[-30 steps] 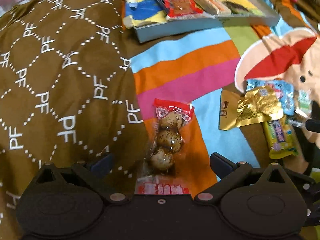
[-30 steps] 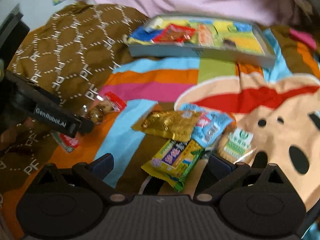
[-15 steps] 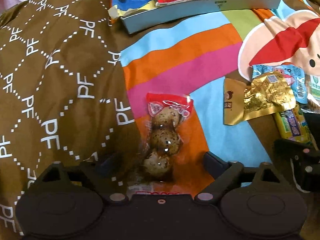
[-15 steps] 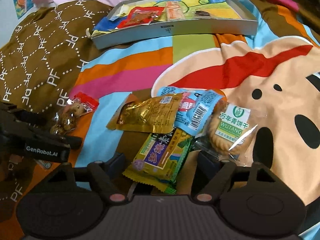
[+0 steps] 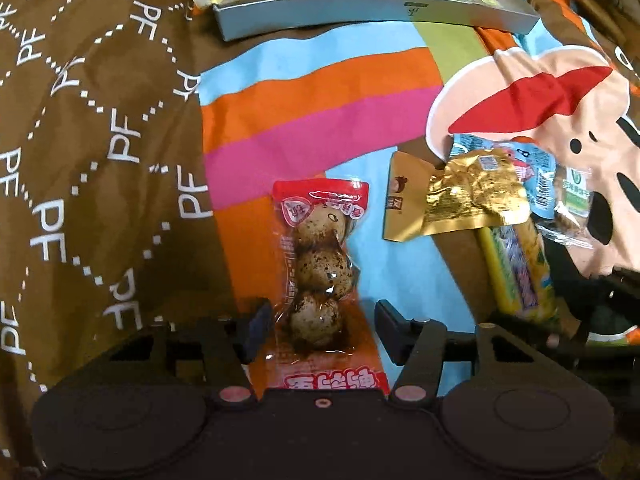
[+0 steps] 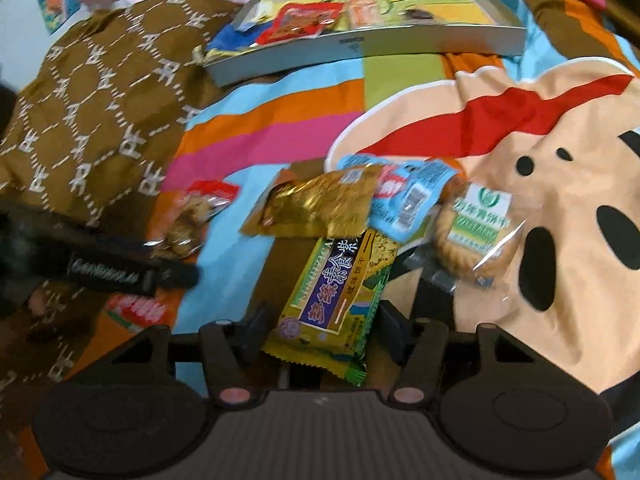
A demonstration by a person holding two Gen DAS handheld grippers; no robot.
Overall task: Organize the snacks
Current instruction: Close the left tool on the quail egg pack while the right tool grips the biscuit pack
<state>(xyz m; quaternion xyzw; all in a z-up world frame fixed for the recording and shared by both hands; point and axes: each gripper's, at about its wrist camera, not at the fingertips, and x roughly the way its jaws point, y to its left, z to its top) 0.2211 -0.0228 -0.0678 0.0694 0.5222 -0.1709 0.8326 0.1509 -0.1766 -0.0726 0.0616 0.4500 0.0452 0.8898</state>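
Observation:
A clear pack of speckled eggs (image 5: 318, 268) with red ends lies on the striped cloth, its lower part between the fingers of my left gripper (image 5: 320, 330); the jaws are open around it, narrowed. In the right wrist view a yellow cracker pack (image 6: 338, 304) lies between the fingers of my right gripper (image 6: 322, 332), jaws open close to its sides. The egg pack (image 6: 192, 216) and the left gripper (image 6: 120, 272) show at left there. A grey tray (image 6: 360, 46) holding several snacks sits at the back.
A gold pouch (image 6: 320, 208), a light blue packet (image 6: 412, 196) and a clear-wrapped round biscuit (image 6: 468, 236) lie piled above the yellow pack. A brown patterned cloth (image 5: 88, 140) covers the left side. The cartoon-print cloth (image 6: 560, 160) spreads right.
Both grippers have moved forward and down onto their packs. The left jaws have narrowed around the egg pack; the right jaws have narrowed around the yellow cracker pack.

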